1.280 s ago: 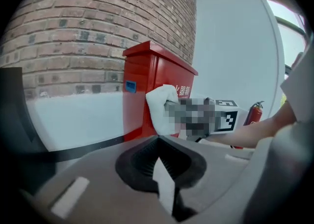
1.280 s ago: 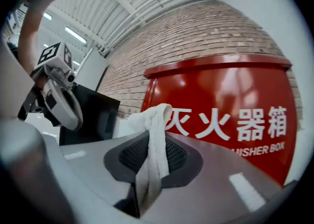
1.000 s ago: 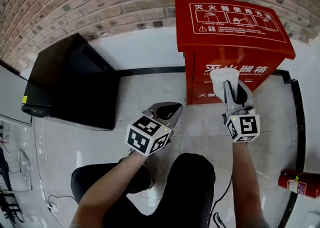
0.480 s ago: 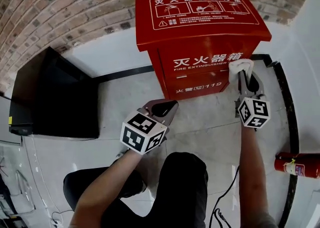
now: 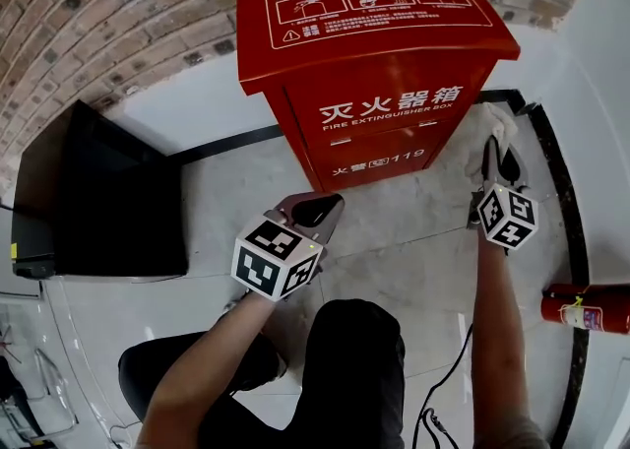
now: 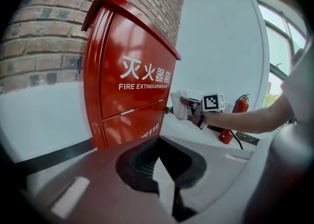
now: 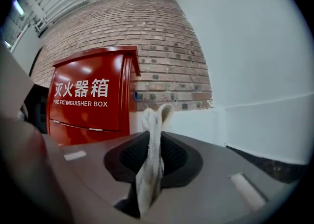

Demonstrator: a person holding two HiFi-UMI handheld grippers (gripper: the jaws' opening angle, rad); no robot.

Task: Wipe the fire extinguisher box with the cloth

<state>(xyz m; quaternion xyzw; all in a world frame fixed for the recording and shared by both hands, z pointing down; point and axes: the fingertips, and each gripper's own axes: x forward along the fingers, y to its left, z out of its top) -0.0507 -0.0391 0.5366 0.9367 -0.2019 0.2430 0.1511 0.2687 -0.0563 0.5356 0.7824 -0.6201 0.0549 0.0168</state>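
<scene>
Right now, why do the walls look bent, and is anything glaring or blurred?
Head view: the wide lens bows the brick wall behind the fire extinguisher box. Left gripper view: black corners ring the picture, pale reflections streak the box's front, the left gripper looks soft up close. Right gripper view: the cloth in the right gripper is fairly sharp; the left edge is a blur.
</scene>
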